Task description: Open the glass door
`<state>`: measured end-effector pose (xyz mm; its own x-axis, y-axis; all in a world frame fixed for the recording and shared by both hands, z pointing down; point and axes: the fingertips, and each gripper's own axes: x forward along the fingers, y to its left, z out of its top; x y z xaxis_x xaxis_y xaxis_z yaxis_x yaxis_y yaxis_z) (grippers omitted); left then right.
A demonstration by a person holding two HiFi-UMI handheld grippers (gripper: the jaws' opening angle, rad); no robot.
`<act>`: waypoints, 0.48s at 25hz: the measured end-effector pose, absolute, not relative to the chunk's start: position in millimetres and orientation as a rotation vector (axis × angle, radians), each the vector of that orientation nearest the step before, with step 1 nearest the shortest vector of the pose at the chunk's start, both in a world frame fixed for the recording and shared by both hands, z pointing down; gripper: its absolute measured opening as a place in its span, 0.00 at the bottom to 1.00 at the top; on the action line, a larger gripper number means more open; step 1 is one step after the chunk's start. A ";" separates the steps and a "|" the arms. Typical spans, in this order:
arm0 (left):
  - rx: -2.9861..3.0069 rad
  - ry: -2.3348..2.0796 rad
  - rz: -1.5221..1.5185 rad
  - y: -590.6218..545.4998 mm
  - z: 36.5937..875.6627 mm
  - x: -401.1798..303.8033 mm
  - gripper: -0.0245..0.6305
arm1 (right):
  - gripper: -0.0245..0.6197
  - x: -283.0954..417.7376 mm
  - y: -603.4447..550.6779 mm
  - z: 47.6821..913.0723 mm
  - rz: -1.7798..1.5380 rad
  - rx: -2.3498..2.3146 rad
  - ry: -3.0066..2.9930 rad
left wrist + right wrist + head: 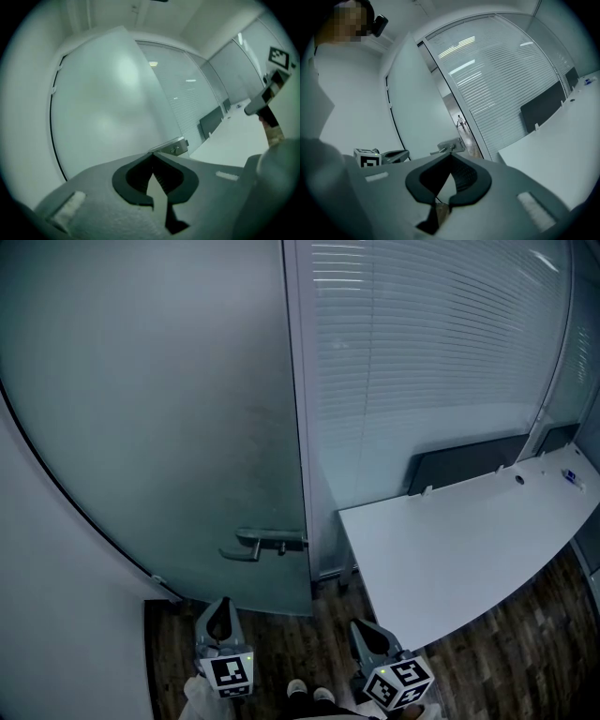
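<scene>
The frosted glass door fills the left of the head view, with a metal lever handle near its right edge. In the right gripper view the door stands ajar, and a narrow gap beside the handle shows a corridor. My left gripper hovers low, below and short of the handle, shut and empty; in its own view the fingertips meet just under the handle. My right gripper sits further right beside the desk, shut with nothing in it.
A white desk juts in from the right, its corner close to the door frame. A glass wall with blinds runs behind it. A plain wall borders the left. Dark wood floor lies underfoot.
</scene>
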<state>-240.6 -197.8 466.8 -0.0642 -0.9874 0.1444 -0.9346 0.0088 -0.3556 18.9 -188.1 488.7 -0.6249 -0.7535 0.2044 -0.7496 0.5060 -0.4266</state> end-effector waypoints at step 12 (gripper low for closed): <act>-2.198 2.254 -0.265 -148.4 449.7 -223.2 0.04 | 0.04 9.0 -179.8 478.1 -0.712 -1.307 2.748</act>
<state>-223.2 -148.4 449.7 -0.0323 -0.9911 0.1295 -0.9941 0.0184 -0.1073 9.0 -179.8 478.1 -0.6501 -0.7392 0.1760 -0.7317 0.5465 -0.4074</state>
